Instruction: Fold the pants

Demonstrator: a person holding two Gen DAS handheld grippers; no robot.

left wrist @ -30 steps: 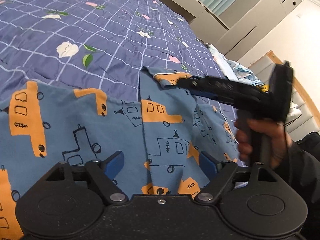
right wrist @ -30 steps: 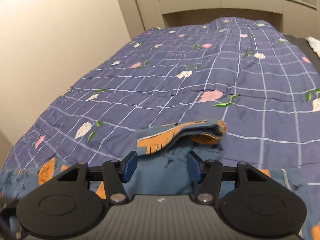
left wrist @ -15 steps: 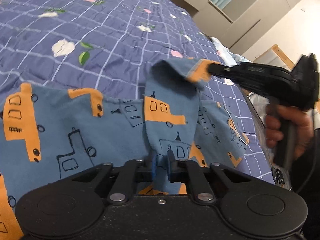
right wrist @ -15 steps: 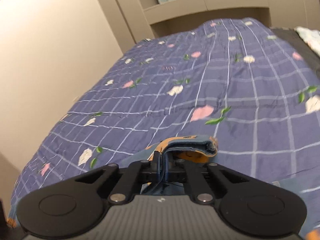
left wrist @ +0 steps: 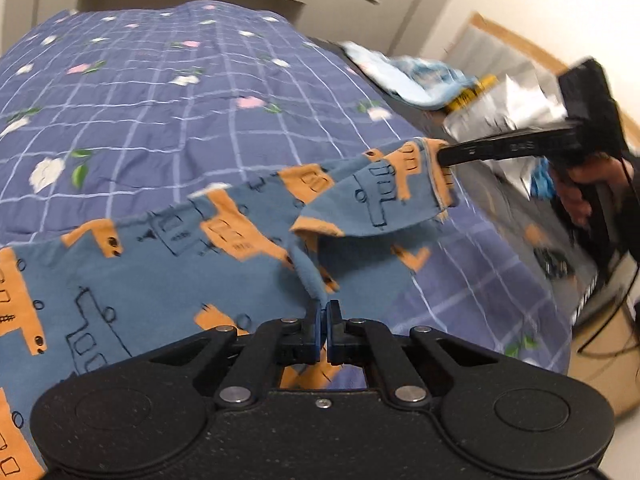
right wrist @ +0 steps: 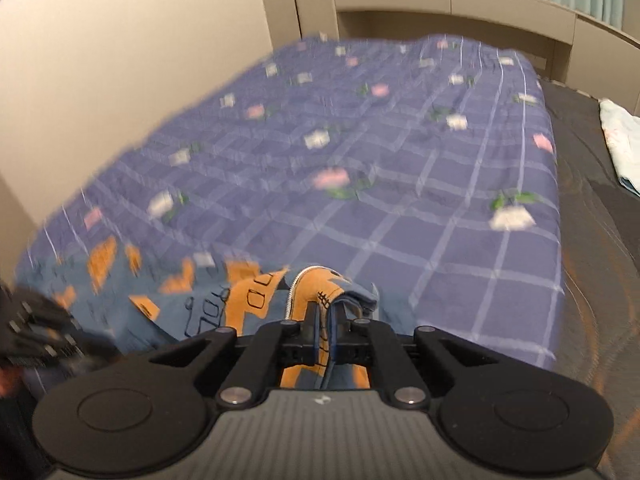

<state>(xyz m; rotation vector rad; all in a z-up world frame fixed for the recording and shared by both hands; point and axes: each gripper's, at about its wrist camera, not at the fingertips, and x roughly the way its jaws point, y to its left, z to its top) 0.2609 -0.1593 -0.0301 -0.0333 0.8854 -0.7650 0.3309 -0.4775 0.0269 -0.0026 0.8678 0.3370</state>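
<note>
Blue cotton pants (left wrist: 140, 280) with orange cars lie on the checked quilt (left wrist: 160, 100) — one edge lifted. The left gripper (left wrist: 323, 320) and right gripper (right wrist: 324, 320) each pinch this edge tightly, probably to carry it over for a fold.

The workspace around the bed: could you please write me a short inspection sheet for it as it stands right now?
Surface: bed with a purple checked floral quilt.
Job's things: blue pants with orange vehicle print, near part lying on the quilt, one end lifted clear of it.
Clutter: light blue cloth and a crinkled silver bag beside the bed.
Grippers: left gripper shut on a pants fold; right gripper shut on the lifted hem.
Cables: dark cable hanging under the right hand; its route is unclear.
Surroundings: beige wall, headboard shelf, green curtain above.
</note>
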